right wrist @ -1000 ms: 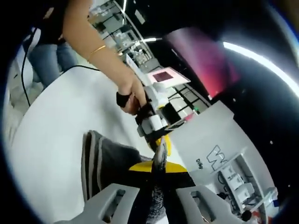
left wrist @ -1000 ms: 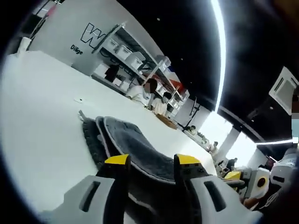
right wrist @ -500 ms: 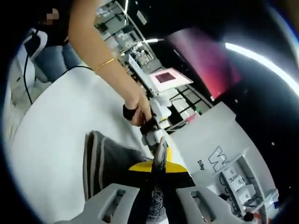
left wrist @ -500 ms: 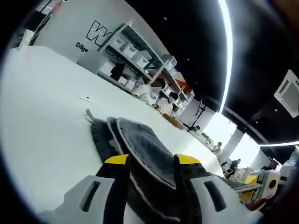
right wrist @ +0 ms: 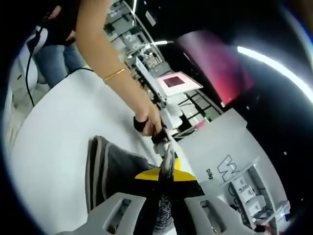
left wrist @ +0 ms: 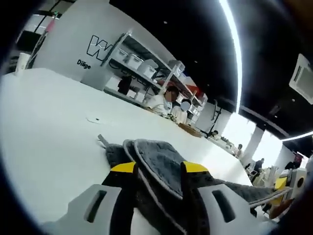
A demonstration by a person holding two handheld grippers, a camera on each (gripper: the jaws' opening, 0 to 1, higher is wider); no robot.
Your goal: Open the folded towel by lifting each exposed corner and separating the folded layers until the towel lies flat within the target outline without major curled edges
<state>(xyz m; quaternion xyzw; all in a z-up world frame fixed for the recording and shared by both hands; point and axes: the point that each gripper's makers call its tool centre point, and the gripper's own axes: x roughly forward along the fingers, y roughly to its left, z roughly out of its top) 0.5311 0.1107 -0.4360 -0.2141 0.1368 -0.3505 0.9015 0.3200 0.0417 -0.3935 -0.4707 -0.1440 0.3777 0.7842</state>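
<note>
Grey towel [left wrist: 156,164] lies part-folded on the white table [left wrist: 44,127], its layers raised between both grippers. Left gripper [left wrist: 157,169]: jaws parted with towel between them; grip cannot be told. Right gripper [right wrist: 164,176]: jaws closed, pinching a towel edge.

Wall lettering, left gripper view: on the pale wall [left wrist: 63,39] I read a large outlined "W", cut off by a shelf rack.
Small wall text below it: I read "Dilige".
Same wall [right wrist: 230,147], right gripper view: I make out the "W" again; smaller letters beside it too blurred to read.
</note>
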